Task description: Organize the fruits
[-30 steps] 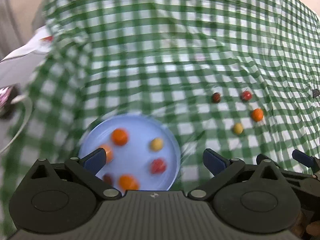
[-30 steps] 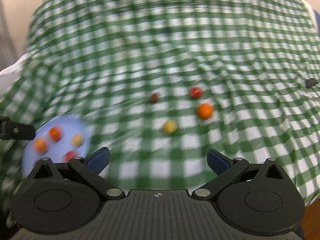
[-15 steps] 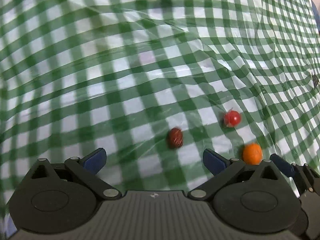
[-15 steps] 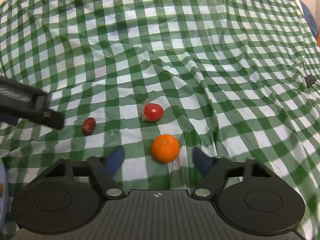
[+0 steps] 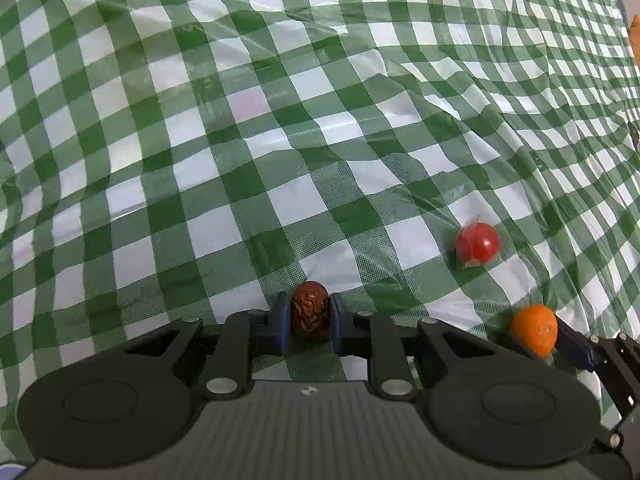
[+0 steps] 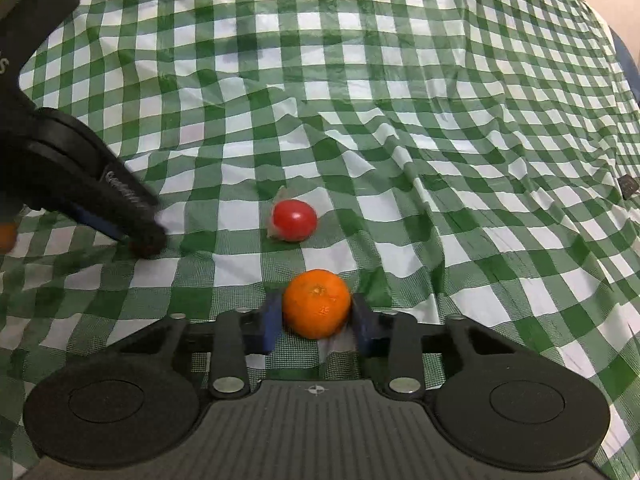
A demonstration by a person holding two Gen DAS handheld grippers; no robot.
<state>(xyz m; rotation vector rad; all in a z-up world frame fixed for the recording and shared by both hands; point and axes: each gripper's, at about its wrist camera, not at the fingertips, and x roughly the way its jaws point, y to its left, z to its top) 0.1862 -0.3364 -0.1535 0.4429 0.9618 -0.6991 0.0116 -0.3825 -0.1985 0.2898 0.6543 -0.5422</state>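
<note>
Left claw (image 5: 310, 316): clenched on the brown dried fruit (image 5: 310, 314), 1 blue pad pressed to each side.
Brown dried fruit: wrinkled oval, long axis running away from the camera, far tip pointing up the frame; low over the bench cloth (image 5: 280, 128), contact with it not clear.
Right claw (image 6: 316, 316): closing, the orange (image 6: 317, 304) between its 2 blue fingers; left pad against the peel, right finger blurred, a flap of clear film under it.
Orange: round, no long axis; stem scar turned up toward the camera; sitting on the cloth at the near edge of the right wrist view.
Red tomato (image 6: 294, 220): loose on the cloth beyond the orange, apart from it; thin clear film clinging to its left side.
Same tomato from the left wrist (image 5: 478, 244): to the right of the dried fruit, well apart.
Bench cloth: green and white check under clear plastic, creased into ridges behind the fruit.
In the way: left claw's black body reaching in from the left of the right wrist view, tip near the tomato, not touching.
Far right: small dark object (image 6: 627, 186) on the cloth, too small to tell.
</note>
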